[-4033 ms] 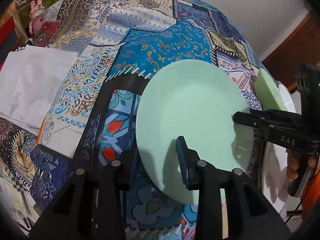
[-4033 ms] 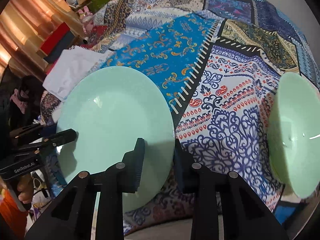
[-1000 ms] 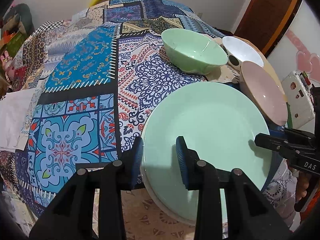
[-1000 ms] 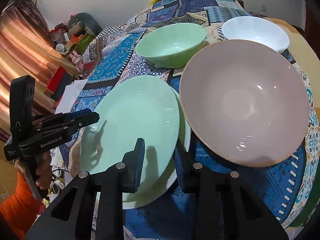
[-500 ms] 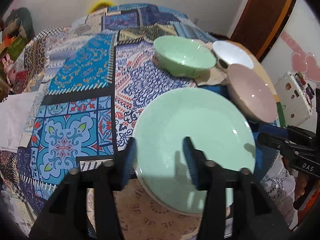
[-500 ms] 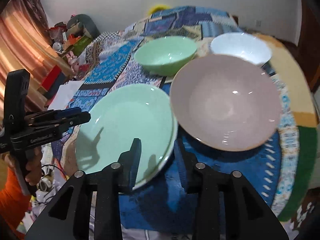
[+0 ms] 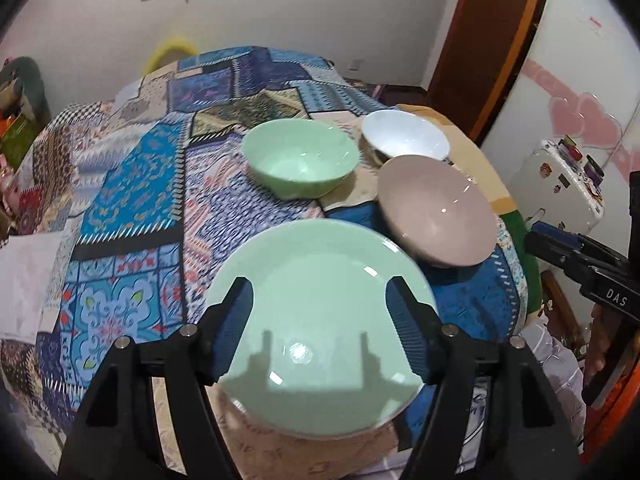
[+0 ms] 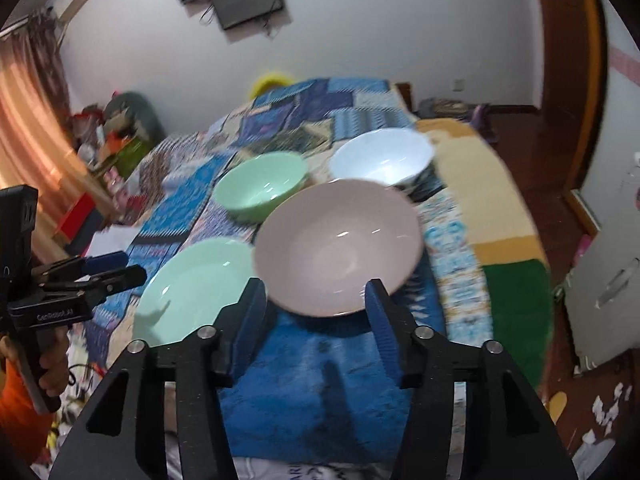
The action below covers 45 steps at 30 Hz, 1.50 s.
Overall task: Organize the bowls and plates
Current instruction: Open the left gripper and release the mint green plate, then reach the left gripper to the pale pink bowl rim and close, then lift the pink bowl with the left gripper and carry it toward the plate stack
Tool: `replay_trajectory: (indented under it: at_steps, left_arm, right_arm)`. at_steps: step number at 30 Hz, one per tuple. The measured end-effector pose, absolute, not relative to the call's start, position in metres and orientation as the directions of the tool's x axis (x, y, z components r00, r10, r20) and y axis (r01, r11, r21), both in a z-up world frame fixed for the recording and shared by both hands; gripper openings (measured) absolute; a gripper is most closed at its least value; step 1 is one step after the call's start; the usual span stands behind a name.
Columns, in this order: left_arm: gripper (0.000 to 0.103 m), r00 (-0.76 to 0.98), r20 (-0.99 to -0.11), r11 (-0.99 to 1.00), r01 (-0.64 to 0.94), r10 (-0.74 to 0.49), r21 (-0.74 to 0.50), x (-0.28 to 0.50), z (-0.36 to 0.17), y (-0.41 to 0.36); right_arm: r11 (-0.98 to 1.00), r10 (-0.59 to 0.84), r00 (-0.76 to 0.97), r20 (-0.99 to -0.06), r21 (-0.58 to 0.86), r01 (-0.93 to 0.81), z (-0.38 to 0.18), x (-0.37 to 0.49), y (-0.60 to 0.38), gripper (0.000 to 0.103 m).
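A mint green plate [image 7: 320, 320] [image 8: 192, 288] lies at the near edge of the patchwork-covered table [image 7: 132, 208]. Behind it on the right sits a pink bowl [image 7: 434, 216] [image 8: 338, 246]. Farther back stand a green bowl [image 7: 300, 160] [image 8: 260, 184] and a white bowl [image 7: 404, 140] [image 8: 382, 158]. My left gripper [image 7: 320, 320] is open and raised above the plate, holding nothing. My right gripper [image 8: 316, 308] is open too, pulled back above the pink bowl's near rim and empty. Each gripper shows from the side in the other's view, with a hand on its handle.
A white cloth [image 7: 24, 280] lies at the table's left edge. A small white fridge [image 7: 560, 188] and a wooden door frame [image 7: 492, 48] stand to the right. Clutter and a curtain [image 8: 24, 128] fill the room's left side. Paper scraps [image 8: 600, 412] lie on the floor at right.
Both grippers let go of the green plate, opened wide and drew back and up. The plate now rests at the near edge, beside the pink bowl.
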<state>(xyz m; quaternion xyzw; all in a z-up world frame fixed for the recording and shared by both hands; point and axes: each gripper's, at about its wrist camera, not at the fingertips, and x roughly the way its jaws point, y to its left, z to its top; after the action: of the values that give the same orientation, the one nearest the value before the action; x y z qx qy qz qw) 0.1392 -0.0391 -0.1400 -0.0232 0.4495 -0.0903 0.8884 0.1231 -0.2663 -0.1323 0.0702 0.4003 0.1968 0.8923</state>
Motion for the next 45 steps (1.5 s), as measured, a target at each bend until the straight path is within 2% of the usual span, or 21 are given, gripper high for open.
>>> replay_trajectory:
  at_steps: [4,19,26,34,36,38,45]
  left_arm:
    - [0.071,0.572,-0.797,0.980,0.151,-0.192,-0.128,0.157,-0.142,-0.055]
    - [0.072,0.505,-0.837,0.976,0.160,-0.208,-0.147,0.233,-0.179,-0.095]
    - [0.049,0.477,-0.849,0.971,0.175,-0.226,-0.160,0.252,-0.198,-0.109]
    - [0.029,0.441,-0.862,0.965,0.187,-0.251,-0.186,0.263,-0.215,-0.118]
    - [0.018,0.441,-0.861,0.964,0.191,-0.253,-0.185,0.264,-0.218,-0.119]
    - [0.013,0.439,-0.859,0.960,0.207,-0.263,-0.188,0.265,-0.220,-0.121]
    - [0.013,0.467,-0.848,0.963,0.215,-0.249,-0.164,0.262,-0.219,-0.124]
  right_arm:
    - [0.926,0.378,0.635,-0.674,0.284,-0.249,-0.132,0.129,-0.282,0.055]
    - [0.928,0.364,0.632,-0.684,0.323,-0.184,-0.170,0.173,-0.296,0.055]
    - [0.912,0.393,0.621,-0.679,0.372,-0.170,-0.189,0.176,-0.296,0.053]
    - [0.898,0.421,0.589,-0.690,0.408,-0.163,-0.200,0.177,-0.292,0.034]
    - [0.889,0.438,0.579,-0.688,0.429,-0.162,-0.203,0.177,-0.292,0.029]
    - [0.885,0.443,0.577,-0.686,0.438,-0.158,-0.205,0.177,-0.293,0.026]
    - [0.892,0.426,0.584,-0.691,0.430,-0.141,-0.202,0.177,-0.290,0.025]
